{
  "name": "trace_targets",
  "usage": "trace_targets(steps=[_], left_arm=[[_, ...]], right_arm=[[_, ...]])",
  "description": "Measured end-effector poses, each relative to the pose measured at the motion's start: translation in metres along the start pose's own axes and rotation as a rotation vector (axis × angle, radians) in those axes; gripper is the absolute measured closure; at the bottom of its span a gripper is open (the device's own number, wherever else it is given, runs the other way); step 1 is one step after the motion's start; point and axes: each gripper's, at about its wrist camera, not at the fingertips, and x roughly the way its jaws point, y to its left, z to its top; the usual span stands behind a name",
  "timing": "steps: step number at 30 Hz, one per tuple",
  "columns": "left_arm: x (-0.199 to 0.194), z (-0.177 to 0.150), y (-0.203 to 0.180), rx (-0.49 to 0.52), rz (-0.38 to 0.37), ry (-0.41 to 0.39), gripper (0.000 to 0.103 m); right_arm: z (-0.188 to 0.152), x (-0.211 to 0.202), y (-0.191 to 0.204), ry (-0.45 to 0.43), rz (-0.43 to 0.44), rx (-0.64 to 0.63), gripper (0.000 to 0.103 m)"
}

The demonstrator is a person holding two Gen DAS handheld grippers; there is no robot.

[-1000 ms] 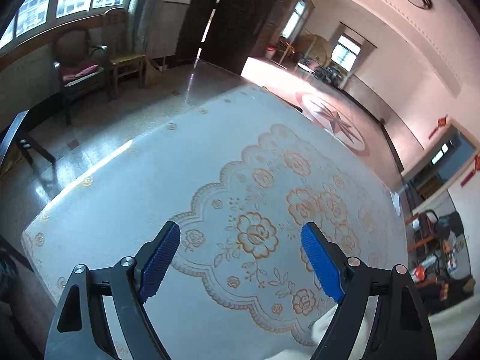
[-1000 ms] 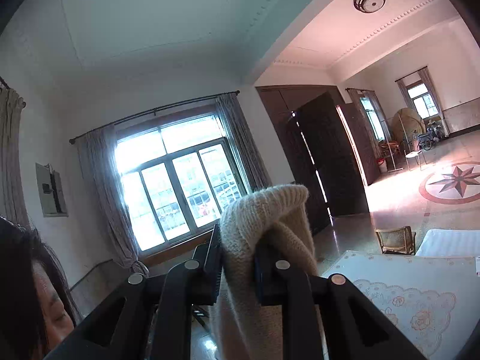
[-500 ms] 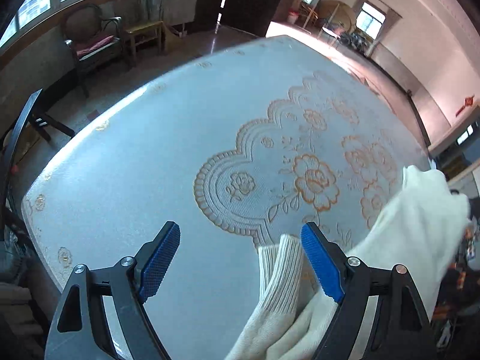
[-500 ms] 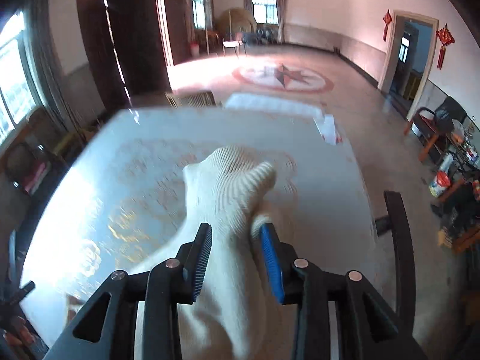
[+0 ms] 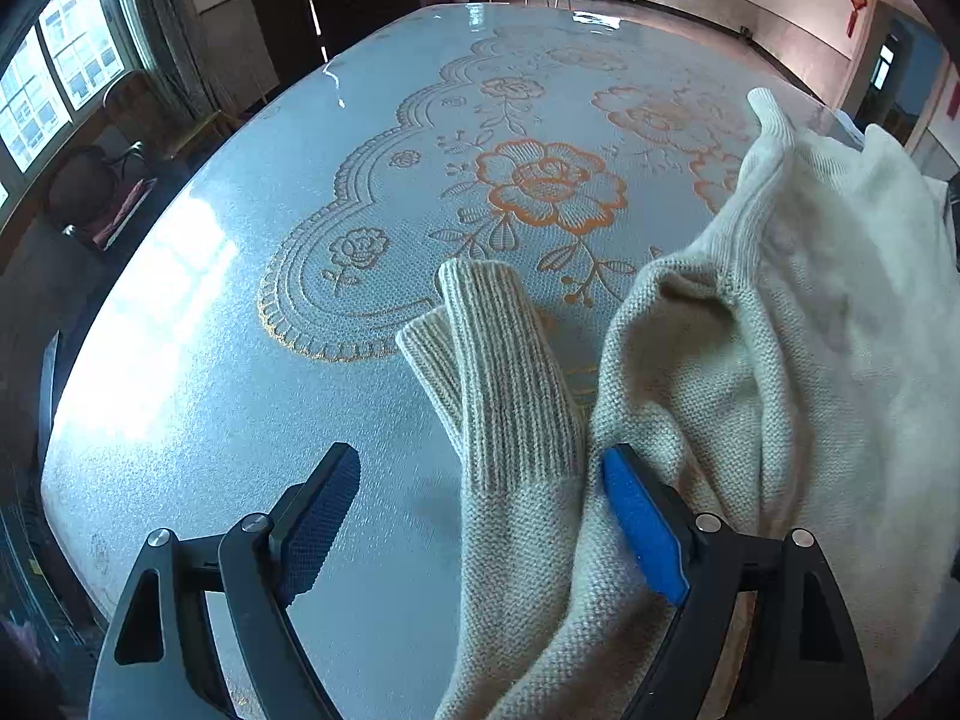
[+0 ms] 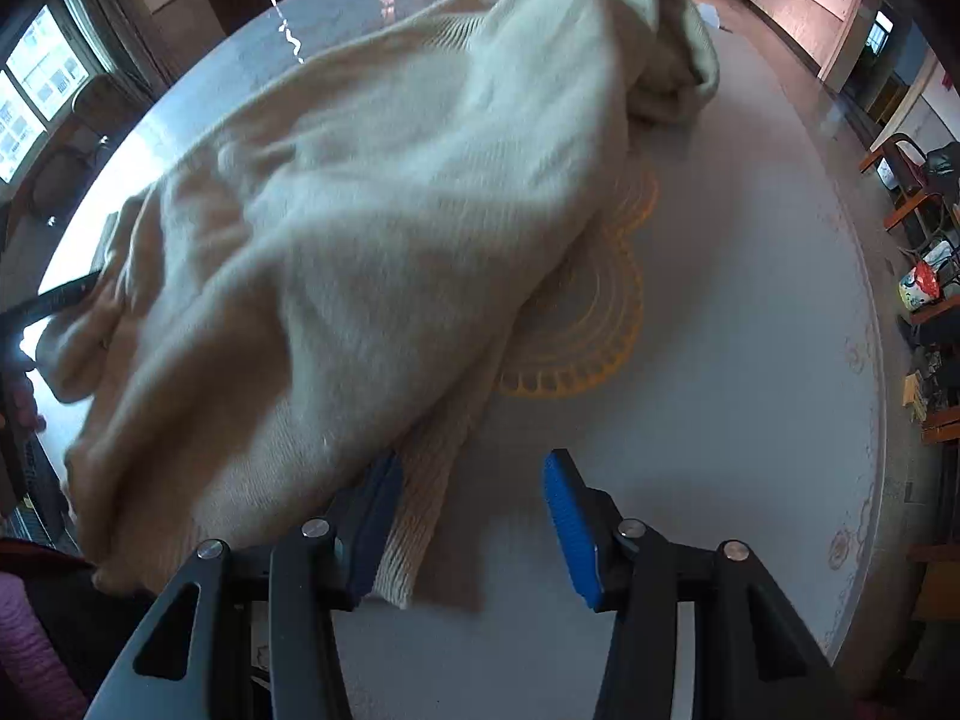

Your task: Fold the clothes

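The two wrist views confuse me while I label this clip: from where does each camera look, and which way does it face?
Left wrist: sits on the left gripper, looking steeply down at the table and the sweater cuffs; its jaws stand open.
Right wrist: sits on the right gripper, looking down along the crumpled sweater; jaws just opened, not pressing the hem; a hand shows at the left edge.
Shared: same sweater, same flower-patterned table.

Both tongs, left (image 5: pixel 480 516) and right (image 6: pixel 471 516), have black frames, silver screws, blue ribbed pads; pink sleeve (image 6: pixel 30 648).
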Motion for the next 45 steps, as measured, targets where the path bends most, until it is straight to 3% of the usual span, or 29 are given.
trace_targets(steps=[2,3,5,7,9,11,14,19,22,24,26,28,29,32,35,38,41,45], left_arm=[[0.002,0.002,-0.006,0.038,0.069,-0.049,0.015],[0.003,0.003,-0.010,0.064,0.116,-0.079,0.009],[0.001,0.008,-0.018,0.135,0.221,-0.138,0.004],[0.006,0.013,-0.030,0.265,0.372,-0.211,0.001],[0.011,0.020,-0.034,0.364,0.468,-0.275,0.001],[0.016,0.035,-0.024,0.370,0.495,-0.262,0.001],[0.031,0.061,0.003,0.311,0.527,-0.203,0.001],[0.049,0.086,0.043,0.271,0.569,-0.189,0.000],[0.059,0.098,0.064,0.250,0.614,-0.195,0.000],[0.067,0.105,0.080,0.221,0.628,-0.189,0.000],[0.070,0.113,0.095,0.189,0.621,-0.159,0.000],[0.067,0.117,0.105,0.173,0.589,-0.122,0.000],[0.063,0.118,0.108,0.169,0.576,-0.118,0.000],[0.031,0.113,0.114,0.154,0.587,-0.208,0.000],[-0.006,0.104,0.113,0.076,0.522,-0.275,0.000],[-0.033,0.091,0.087,0.024,0.348,-0.311,0.000],[-0.033,0.081,0.038,0.063,0.199,-0.264,0.000],[-0.010,0.052,-0.041,0.209,0.106,-0.191,0.000]], right_arm=[[-0.002,0.009,0.009,-0.012,-0.021,0.002,0.049],[0.000,0.009,0.014,-0.027,-0.024,-0.010,0.048],[0.006,0.010,0.024,-0.043,-0.039,-0.031,0.050],[0.011,0.009,0.032,-0.056,-0.016,-0.043,0.066],[0.016,0.007,0.041,-0.061,0.007,-0.079,0.099],[0.020,0.002,0.042,-0.055,0.012,-0.089,0.100],[0.022,-0.041,0.008,-0.119,-0.006,0.008,0.100],[-0.008,-0.132,-0.080,-0.222,-0.187,0.201,0.100],[-0.038,-0.150,-0.132,-0.179,-0.391,0.307,0.101],[-0.059,-0.137,-0.163,-0.070,-0.434,0.397,0.096],[-0.079,-0.121,-0.189,0.013,-0.439,0.489,0.094],[-0.086,-0.118,-0.183,-0.028,-0.388,0.510,0.086],[-0.083,-0.118,-0.172,-0.058,-0.338,0.482,0.083],[-0.055,-0.106,-0.114,-0.149,-0.187,0.288,0.082],[-0.023,-0.072,-0.050,-0.150,-0.078,0.115,0.081],[-0.013,-0.039,-0.014,-0.093,-0.073,0.013,0.081],[-0.005,-0.007,0.019,-0.032,-0.076,-0.083,0.081],[-0.018,-0.010,0.044,0.046,0.088,-0.120,0.075]])
